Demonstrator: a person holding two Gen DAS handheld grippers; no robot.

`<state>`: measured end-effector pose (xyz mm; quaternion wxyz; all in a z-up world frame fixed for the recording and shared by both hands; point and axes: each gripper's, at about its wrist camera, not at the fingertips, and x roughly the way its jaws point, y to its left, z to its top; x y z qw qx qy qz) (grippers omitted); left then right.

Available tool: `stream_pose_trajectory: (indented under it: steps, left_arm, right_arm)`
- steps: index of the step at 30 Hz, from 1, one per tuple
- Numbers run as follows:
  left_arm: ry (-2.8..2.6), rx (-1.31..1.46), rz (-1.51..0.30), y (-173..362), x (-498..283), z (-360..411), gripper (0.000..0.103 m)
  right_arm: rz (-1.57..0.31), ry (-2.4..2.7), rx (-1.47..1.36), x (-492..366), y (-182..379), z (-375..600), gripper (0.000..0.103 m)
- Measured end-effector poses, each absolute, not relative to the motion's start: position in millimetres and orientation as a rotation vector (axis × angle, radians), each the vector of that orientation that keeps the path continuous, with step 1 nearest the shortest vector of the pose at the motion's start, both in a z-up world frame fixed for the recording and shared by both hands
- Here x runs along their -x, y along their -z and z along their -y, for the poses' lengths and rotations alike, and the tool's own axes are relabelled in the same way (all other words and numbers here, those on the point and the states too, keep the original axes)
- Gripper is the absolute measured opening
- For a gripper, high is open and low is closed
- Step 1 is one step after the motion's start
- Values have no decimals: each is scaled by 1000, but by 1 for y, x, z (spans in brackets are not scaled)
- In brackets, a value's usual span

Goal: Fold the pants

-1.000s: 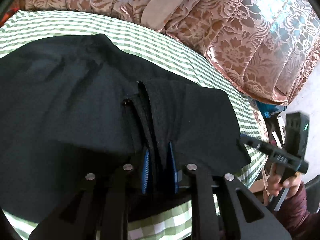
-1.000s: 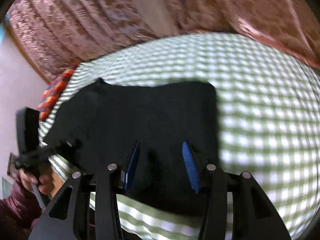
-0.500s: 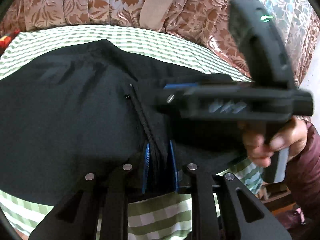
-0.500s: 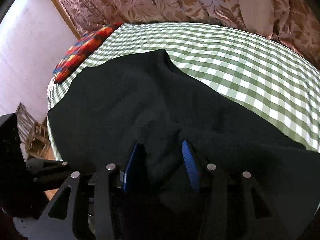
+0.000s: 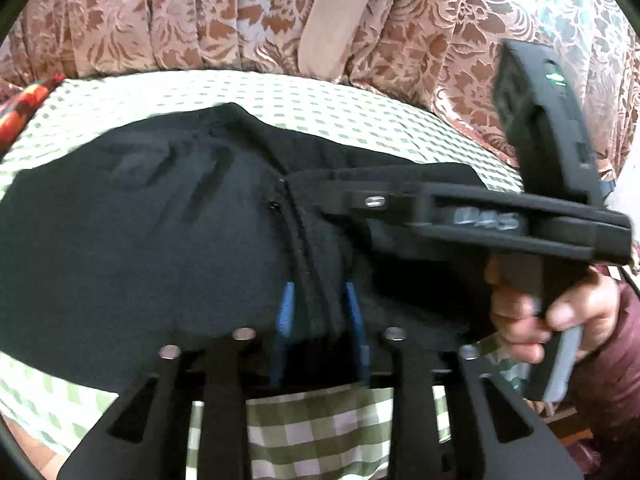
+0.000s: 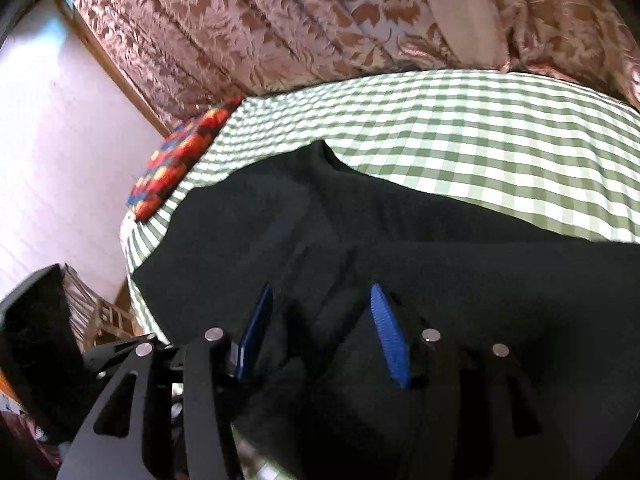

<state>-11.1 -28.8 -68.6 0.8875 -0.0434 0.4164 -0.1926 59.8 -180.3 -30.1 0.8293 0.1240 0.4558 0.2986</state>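
Black pants [image 5: 132,240] lie spread on a green checked tablecloth [image 5: 320,104]. My left gripper [image 5: 318,300] is shut on a bunched fold of the pants near the table's front edge; cloth fills the gap between its blue pads. My right gripper [image 6: 320,300] reaches over the pants [image 6: 440,264] with its blue pads apart and cloth beneath them. In the left wrist view the right gripper's black body [image 5: 480,220] crosses from the right, just above the fold, held by a hand [image 5: 540,312].
Brown floral curtains [image 5: 240,12] hang behind the table. A red patterned cloth [image 6: 180,160] lies at the table's far left corner. A wooden chair [image 6: 96,312] stands to the left below the table edge.
The right gripper has swung in from the table's right side and now hangs over the pants beside my left gripper. The left gripper keeps its hold on the fold.
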Motion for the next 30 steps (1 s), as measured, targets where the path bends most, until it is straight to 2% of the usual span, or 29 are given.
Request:
stream_pose_trajectory:
  steps: [3,6,10,18,21,30]
  left_arm:
    - [388,95,-859,66,13,26,30]
    - [375,88,-847,64,16,23,30]
    - [361,78,-838,63,18,21,30]
    - [321,84,-822,63,20,13,30]
    - [293,96,-826,65,19,6,30]
    - [207,132,-843,73,16,-16,30]
  right_arm:
    - [-948,-630,-283,-44,20,191,50]
    - [-944,-632,-260,-25,12,196,38]
    - [-950,-646,-239,-6,11,196,29]
    - [-1025,-676,-225,0,38,175,20]
    - [-1047,-659,-186,2,55,162,20]
    - [-1028,-646,-150,5,56,159,20]
